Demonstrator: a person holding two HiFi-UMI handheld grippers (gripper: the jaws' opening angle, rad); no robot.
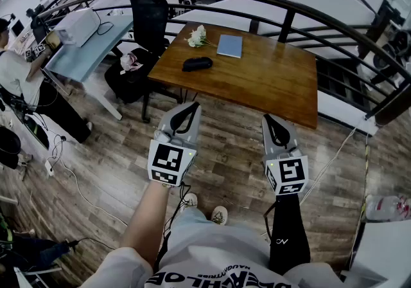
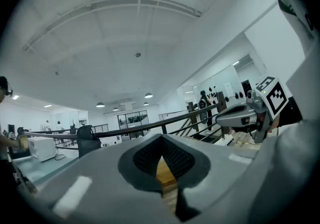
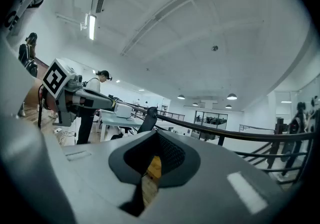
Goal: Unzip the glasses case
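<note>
Approach is the step in hand, judging by how far everything stands from the work: the black glasses case (image 1: pixel 197 63) lies zipped and untouched on the wooden bench (image 1: pixel 270 81), near its 9 o'clock edge, with a small bunch of white flowers (image 1: pixel 198 36) at the case's 12 o'clock and a blue notebook (image 1: pixel 230 45) at its 2 o'clock. The person stands on the plank floor well short of the bench, holding both tools level. The left gripper (image 1: pixel 192 108) has its jaws together with nothing between them, and the right gripper (image 1: pixel 268 119) is likewise closed and empty (each gripper's own view shows only a sliver of wood through the gap behind the tips). The case sits at about 12 o'clock from the left gripper. The next move likely calls for stepping up, opening both, pinning the case with one and finding the zip pull, too small to make out here, with the other.
</note>
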